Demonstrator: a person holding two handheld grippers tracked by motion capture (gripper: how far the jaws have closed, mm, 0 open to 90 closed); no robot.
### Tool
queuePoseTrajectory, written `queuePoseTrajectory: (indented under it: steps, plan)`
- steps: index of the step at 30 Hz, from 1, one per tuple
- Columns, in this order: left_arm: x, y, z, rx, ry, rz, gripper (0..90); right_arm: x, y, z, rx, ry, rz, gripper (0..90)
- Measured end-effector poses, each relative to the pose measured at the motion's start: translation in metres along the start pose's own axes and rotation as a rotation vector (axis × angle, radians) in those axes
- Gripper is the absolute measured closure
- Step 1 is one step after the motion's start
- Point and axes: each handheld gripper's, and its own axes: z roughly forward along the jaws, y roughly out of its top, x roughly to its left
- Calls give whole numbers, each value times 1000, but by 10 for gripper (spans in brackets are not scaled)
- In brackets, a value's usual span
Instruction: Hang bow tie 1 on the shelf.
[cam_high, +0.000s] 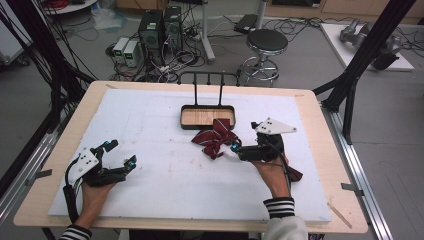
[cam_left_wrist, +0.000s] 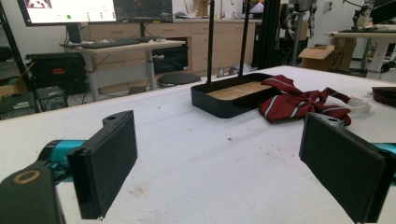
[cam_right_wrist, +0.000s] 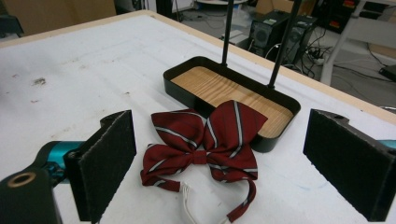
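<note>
A dark red bow tie (cam_high: 215, 139) with pale stripes lies flat on the white board, its upper wing resting over the near rim of a black tray (cam_high: 186, 121) with a wooden floor. My right gripper (cam_high: 244, 136) is open just to the right of it. In the right gripper view the bow tie (cam_right_wrist: 205, 149) lies ahead between the two wide-apart pads, touching neither, with its white cord trailing toward me, and the tray (cam_right_wrist: 184, 95) is behind it. My left gripper (cam_high: 120, 153) rests open and holds nothing at the board's near left. It looks across at the bow tie (cam_left_wrist: 303, 102) and the tray (cam_left_wrist: 219, 105).
Two thin black posts (cam_high: 207, 90) rise from the tray's far side. A second dark red cloth piece (cam_high: 296, 174) lies beside my right hand. The wooden table edge (cam_high: 320, 130) frames the white board (cam_high: 150, 130). A stool (cam_high: 266, 42) and computers (cam_high: 160, 27) stand on the floor beyond.
</note>
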Motion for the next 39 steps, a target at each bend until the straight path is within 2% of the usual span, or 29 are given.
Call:
queuePoseTrajectory:
  steps: [11,23,29,35,39]
  plan:
    - [0,0,0,0,0,-2,117,0,15,22,39,17,-8,83]
    - [0,0,0,-1,-1,-3,118,-4,16,36,87,33,-1,83]
    - [0,0,0,-1,-1,-3,117,-4,18,48,131,41,4,83]
    - [0,0,0,0,-3,-3,117,-6,17,64,208,41,20,83]
    - [0,0,0,-1,-3,-2,117,-5,21,74,258,49,8,83]
